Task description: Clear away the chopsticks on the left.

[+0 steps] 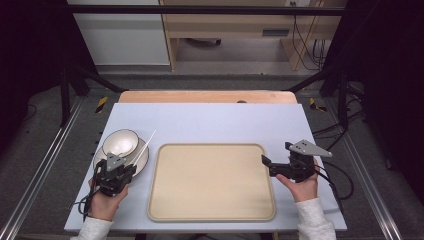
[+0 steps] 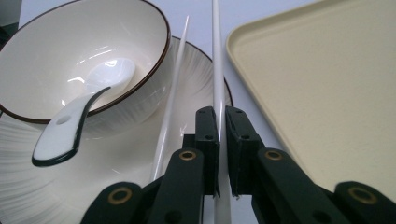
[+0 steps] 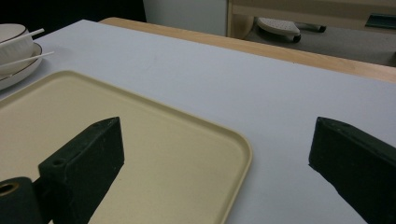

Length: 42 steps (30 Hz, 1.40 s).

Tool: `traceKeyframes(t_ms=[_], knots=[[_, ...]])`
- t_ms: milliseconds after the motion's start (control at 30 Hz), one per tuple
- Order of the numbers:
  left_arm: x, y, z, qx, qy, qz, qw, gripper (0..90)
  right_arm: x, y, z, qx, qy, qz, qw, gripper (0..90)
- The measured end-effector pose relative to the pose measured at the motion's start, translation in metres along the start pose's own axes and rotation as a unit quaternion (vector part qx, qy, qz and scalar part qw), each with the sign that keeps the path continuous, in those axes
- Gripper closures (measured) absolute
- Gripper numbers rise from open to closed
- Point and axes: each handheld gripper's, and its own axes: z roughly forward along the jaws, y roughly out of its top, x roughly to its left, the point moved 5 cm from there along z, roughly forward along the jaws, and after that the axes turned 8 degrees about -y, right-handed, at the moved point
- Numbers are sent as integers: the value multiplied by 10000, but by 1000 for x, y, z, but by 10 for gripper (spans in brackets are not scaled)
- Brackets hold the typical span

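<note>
The left gripper [image 2: 219, 140] has its 2 jaws closed tight on 1 white chopstick [image 2: 216, 60]. It holds the stick near its lower part, so the long end points away over the plate [image 2: 196, 60] and stays free. The other chopstick [image 2: 173, 93] lies just beside it, with its end resting across the rim of the plate, and no jaw holds it. I think only 1 stick is taken because the jaws are narrow and 2 round sticks would slip against each other.

The bowl [image 2: 88, 46] stands on the plate at the left side of the table [image 1: 210, 125], and a white spoon [image 2: 74, 119] leans inside it, its handle out over the bowl's rim. These things are stacked together, probably to keep the set in one place.

The empty beige tray [image 1: 212, 182] lies in the middle, between the 2 hands, near enough for both. It looks like the place where the chopstick should go.

The right gripper [image 1: 277, 167] waits at the right edge of the tray with its jaws wide apart and nothing between them, perhaps ready to help.
</note>
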Motion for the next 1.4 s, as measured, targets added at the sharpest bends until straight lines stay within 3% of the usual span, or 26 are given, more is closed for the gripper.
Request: traceKeyframes(t_ms=[367,700,1000,1400], knots=[[-24,3,-6,-305,76,-95,9995,844,-1,1,-3,-34,-43,24,10000,35],[-38,9,-8,-567,116,-446,9973,844,-3,3,-7,-104,-48,87,9999,33],[-60,19,-2,-676,167,-470,9965,844,-2,3,-7,-99,-22,55,9999,27],[-80,8,7,-842,134,-814,9930,843,-1,3,-7,-98,-7,15,10000,28]])
